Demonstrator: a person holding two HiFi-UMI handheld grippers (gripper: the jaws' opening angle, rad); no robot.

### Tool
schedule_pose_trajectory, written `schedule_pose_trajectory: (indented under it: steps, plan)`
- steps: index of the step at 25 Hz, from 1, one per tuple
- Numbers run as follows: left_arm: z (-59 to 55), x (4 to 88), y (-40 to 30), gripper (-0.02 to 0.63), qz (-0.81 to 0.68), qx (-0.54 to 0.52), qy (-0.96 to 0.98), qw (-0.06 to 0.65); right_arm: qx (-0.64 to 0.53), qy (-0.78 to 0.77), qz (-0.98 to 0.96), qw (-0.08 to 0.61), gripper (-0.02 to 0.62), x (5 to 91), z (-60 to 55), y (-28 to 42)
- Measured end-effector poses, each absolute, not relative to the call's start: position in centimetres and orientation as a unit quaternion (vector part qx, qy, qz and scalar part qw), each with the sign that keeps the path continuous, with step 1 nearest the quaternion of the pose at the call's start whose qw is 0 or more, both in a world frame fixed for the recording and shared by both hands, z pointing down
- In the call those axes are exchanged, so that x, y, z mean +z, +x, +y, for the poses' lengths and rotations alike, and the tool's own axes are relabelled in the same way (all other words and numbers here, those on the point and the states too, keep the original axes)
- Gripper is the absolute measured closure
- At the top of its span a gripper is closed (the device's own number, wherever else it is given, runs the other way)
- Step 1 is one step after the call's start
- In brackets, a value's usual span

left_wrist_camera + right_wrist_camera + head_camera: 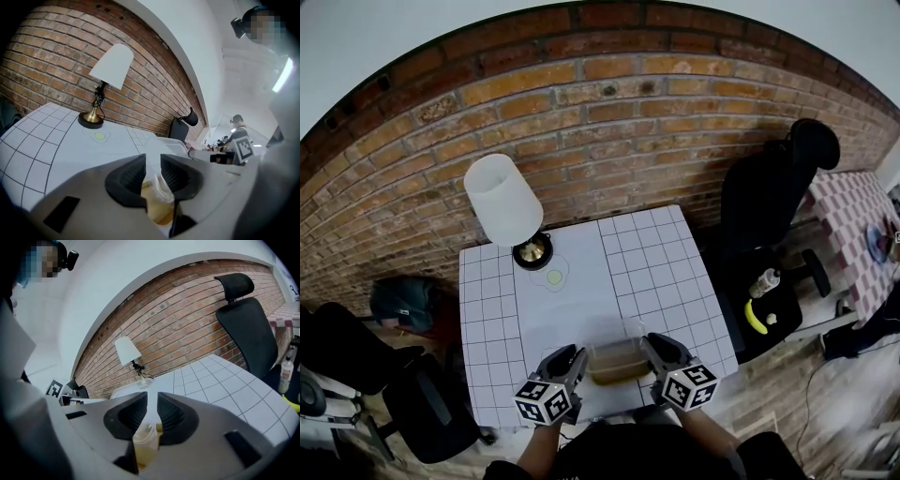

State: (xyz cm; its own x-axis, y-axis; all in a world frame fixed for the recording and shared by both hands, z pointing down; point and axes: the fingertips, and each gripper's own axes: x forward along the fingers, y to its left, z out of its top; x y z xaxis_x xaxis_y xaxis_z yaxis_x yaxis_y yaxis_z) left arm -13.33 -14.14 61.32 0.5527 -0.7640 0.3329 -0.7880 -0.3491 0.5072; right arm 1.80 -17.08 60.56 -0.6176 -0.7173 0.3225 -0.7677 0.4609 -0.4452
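Near the table's front edge, between your two grippers, is a clear tub (618, 360) with something brownish low inside. Your left gripper (577, 358) has its jaws drawn narrow on the tub's left wall, just under the rim. Your right gripper (651, 347) pinches the right wall the same way. Both gripper views show only that pale, thin plastic squeezed between the dark pads (126, 176). No view settles whether the tub's base touches the table (661, 258).

Judge the tub as light but bottom-heavy. The wall looks soft and slick, likely to buckle under a hard squeeze or slide out of a weak one. The rim is probably its stiffest part, so a hold close beneath it at opposite ends, as you have now, suits it best. If the contents are runny they may slosh, so a level tub matters.

Farther back on the gridded table lies a small yellow-green disc (554, 277), just in front of a lamp (502, 202) with a white shade. Behind stands a brick wall (609, 122). To your right, a black chair (769, 202) carries a bottle (764, 281) and a banana (755, 317).
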Motion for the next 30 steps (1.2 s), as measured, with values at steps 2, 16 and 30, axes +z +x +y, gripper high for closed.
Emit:
schedule_pose_trajectory:
  steps: [2, 16, 30]
  plan:
    - [-14.4, 60.6, -13.5, 0.503, -0.476, 0.016, 0.823, 0.310, 0.278, 0.434, -0.856, 0.037, 0.537, 59.8, -17.3, 1.7]
    - [-15.6, 56.2, -14.8, 0.518, -0.486, -0.017, 0.836, 0.255, 0.247, 0.434, -0.866, -0.010, 0.572, 55.1, -18.7, 1.0]
    - [-16.2, 51.1, -16.4, 0.518, -0.500, -0.039, 0.843, 0.196, 0.210, 0.412, -0.885, -0.047, 0.572, 49.9, -19.6, -0.6]
